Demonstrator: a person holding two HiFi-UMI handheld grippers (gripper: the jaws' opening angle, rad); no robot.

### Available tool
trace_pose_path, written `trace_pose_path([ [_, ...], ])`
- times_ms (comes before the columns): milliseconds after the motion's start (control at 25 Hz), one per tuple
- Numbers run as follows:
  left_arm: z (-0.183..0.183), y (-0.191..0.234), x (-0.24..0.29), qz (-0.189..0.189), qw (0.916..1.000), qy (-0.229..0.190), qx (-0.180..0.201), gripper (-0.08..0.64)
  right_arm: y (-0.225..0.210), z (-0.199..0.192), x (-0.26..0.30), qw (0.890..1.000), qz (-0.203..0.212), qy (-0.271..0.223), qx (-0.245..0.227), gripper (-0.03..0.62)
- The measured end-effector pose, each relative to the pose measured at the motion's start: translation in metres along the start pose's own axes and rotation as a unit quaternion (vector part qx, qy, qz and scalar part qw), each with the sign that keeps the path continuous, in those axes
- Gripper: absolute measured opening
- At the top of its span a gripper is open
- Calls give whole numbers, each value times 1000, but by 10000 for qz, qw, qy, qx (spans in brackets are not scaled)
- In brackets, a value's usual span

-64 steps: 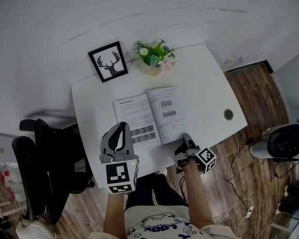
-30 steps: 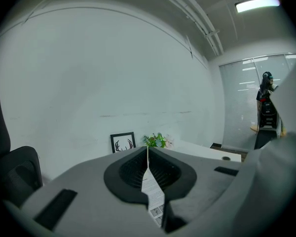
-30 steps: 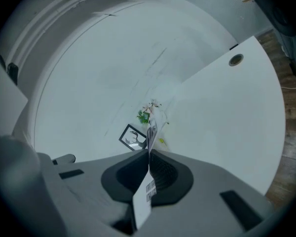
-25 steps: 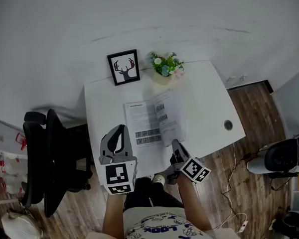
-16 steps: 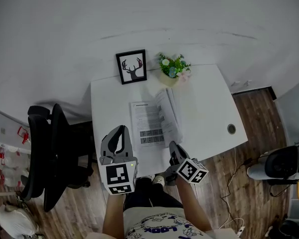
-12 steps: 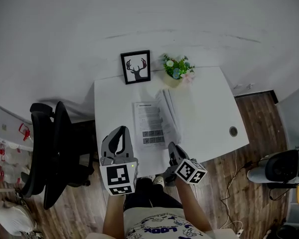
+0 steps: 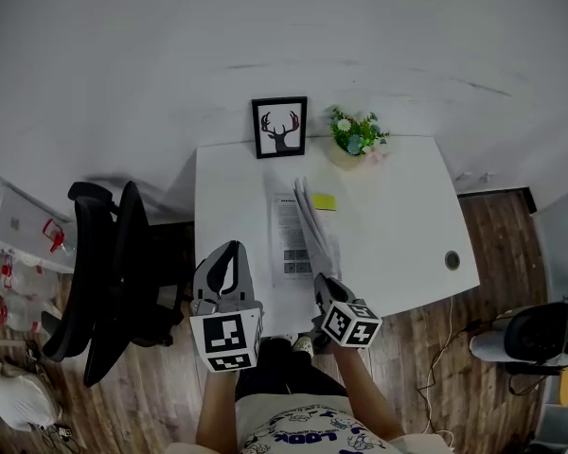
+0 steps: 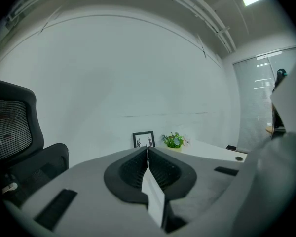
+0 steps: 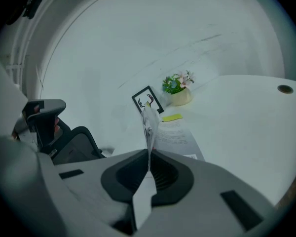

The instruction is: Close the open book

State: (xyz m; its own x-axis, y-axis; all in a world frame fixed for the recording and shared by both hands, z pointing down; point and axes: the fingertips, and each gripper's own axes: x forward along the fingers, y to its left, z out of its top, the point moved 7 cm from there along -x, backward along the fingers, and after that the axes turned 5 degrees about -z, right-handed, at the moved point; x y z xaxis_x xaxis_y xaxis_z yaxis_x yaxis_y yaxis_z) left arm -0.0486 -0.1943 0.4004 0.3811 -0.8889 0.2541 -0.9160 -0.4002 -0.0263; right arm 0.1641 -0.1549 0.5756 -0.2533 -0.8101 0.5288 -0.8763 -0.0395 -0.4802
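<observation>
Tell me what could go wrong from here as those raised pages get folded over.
1. The right gripper pinches the raised pages only at their near edge; they could crease, tear or slip free.
2. The pages fan apart in the head view, so some may flop back and leave the book part open.
3. The left gripper is shut and clear of the book, so nothing pins it; it could slide on the desk.
</observation>
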Motion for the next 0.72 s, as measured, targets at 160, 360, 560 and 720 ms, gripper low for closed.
trace_pose_path([
  [160, -1, 7, -6, 95, 10000, -6, -1, 28, 6, -10, 9, 9989, -29, 214, -419, 34],
  [360, -4, 16, -13, 224, 9997, 8, -42, 28, 12, -20, 22, 9950, -118, 467, -874, 34],
  [560, -5, 23, -20, 343, 9994, 24, -64, 28, 16, -34, 33, 9866, -208, 755, -1430, 34],
  [720, -6, 27, -23, 405, 9991, 29, -80, 28, 18, -39, 39, 9809, -286, 852, -1725, 35],
])
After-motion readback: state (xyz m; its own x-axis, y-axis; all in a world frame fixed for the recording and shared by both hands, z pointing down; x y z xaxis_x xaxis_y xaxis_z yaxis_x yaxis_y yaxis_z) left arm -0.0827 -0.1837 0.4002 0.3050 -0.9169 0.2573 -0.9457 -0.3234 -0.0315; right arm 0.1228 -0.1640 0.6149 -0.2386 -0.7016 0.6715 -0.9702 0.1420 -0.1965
